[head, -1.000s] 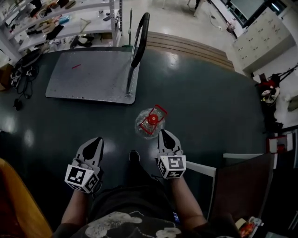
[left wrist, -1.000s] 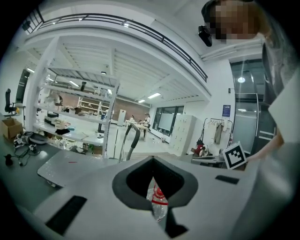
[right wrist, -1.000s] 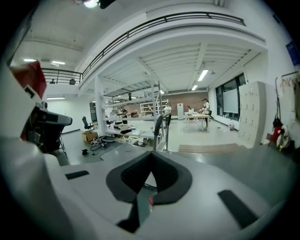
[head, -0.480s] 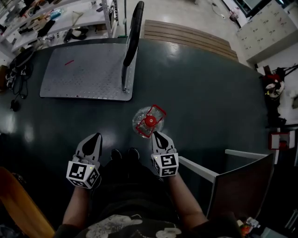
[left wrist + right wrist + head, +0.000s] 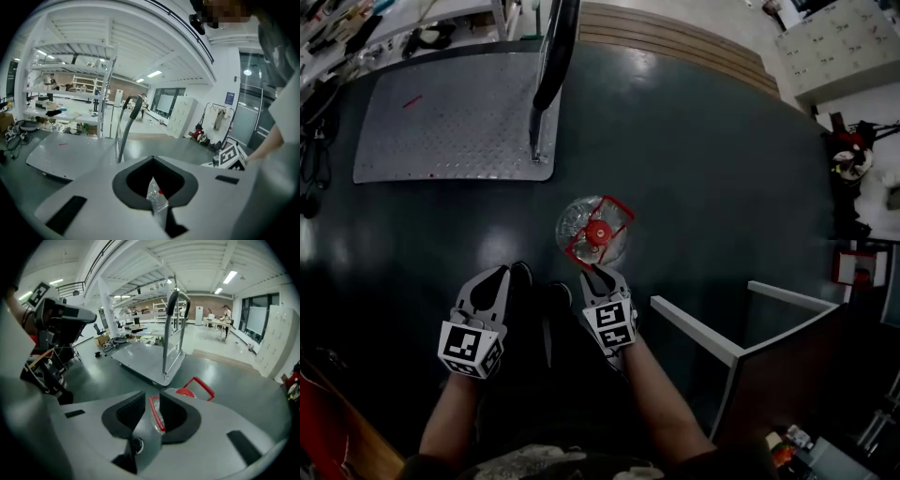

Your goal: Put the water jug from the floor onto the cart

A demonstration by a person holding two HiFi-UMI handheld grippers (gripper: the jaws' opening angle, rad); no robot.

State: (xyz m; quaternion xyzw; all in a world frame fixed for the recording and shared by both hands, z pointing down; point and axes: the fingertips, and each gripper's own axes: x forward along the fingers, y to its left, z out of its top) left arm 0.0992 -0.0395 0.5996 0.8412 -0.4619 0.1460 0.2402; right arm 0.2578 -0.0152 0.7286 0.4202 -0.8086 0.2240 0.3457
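The clear water jug [image 5: 592, 230] with a red cap and red carry handle stands on the dark floor, just ahead of my feet. My right gripper [image 5: 593, 273] reaches the jug's near edge. Its jaws are opening, and in the right gripper view [image 5: 157, 399] a red bar of the handle [image 5: 158, 414] shows in the gap without being pressed. To the left, my left gripper [image 5: 501, 273] hangs low with its jaws together and nothing in them. Through its slit [image 5: 152, 160] a sliver of the jug [image 5: 155, 199] shows. The grey flat cart [image 5: 441, 122] lies beyond, at the upper left.
The cart's black upright handle [image 5: 551, 56] rises at its right edge, near the jug. A white-framed brown panel [image 5: 769, 366] stands at the right. Cluttered shelves [image 5: 61, 112] and cables [image 5: 309, 141] sit behind and left of the cart. A wooden ramp strip [image 5: 675, 42] lies farther off.
Both grippers have sunk toward the floor. The right one has closed in on the jug's red handle and its jaws have parted. The jug and cart have not moved on the floor.
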